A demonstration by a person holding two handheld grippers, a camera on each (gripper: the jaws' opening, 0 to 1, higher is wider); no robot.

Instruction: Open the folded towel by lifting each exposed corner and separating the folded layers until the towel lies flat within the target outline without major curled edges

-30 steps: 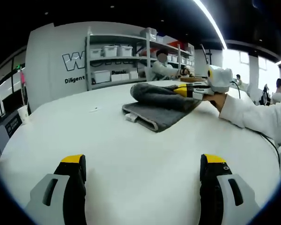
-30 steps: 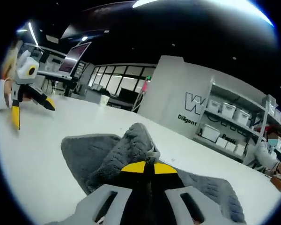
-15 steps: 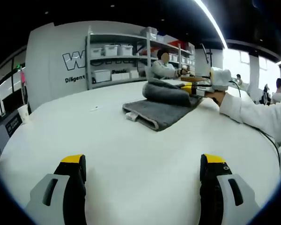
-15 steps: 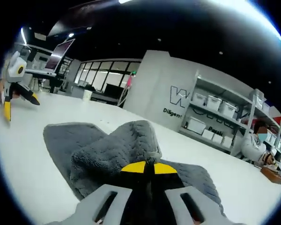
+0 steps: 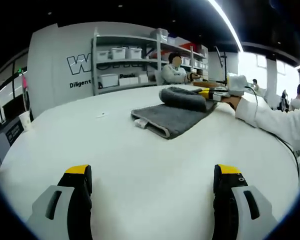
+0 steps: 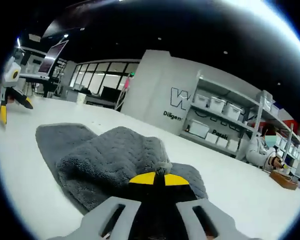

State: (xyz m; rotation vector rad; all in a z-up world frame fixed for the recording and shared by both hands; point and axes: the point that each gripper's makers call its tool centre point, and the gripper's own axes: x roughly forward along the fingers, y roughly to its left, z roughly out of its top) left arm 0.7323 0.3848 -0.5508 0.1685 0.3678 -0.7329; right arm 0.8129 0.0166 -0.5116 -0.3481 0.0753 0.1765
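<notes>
Your right claw (image 6: 155, 178) has its yellow-tipped jaws pressed together on an edge of the grey fluffy folded towel (image 6: 105, 160); the pinched layer is pulled up off the rest and bulges into a thick roll right in front of the tips. The flatter lower layer spreads out past and to the left of that roll, lying on the white round surface (image 6: 20, 165). Far off to the left of this claw you can see your other claw (image 6: 9, 92), jaws pointing down at the surface and well apart from the towel

From your left claw (image 5: 152, 187), the jaws are spread wide, yellow tips on either side with bare white surface (image 5: 150, 165) between them, gripping nothing. The towel (image 5: 172, 117) sits well ahead and a bit right of this claw, flat bottom layer on the surface with the rolled top layer at its far right edge. There, the right claw (image 5: 210, 94) comes in from the right, held by your hand (image 5: 231, 101) in a white sleeve (image 5: 270, 122), clamped on that roll

Behind the surface there's a grey metal shelving rack (image 5: 130, 60) with white bins, and a seated person (image 5: 174, 72) next to it
</notes>
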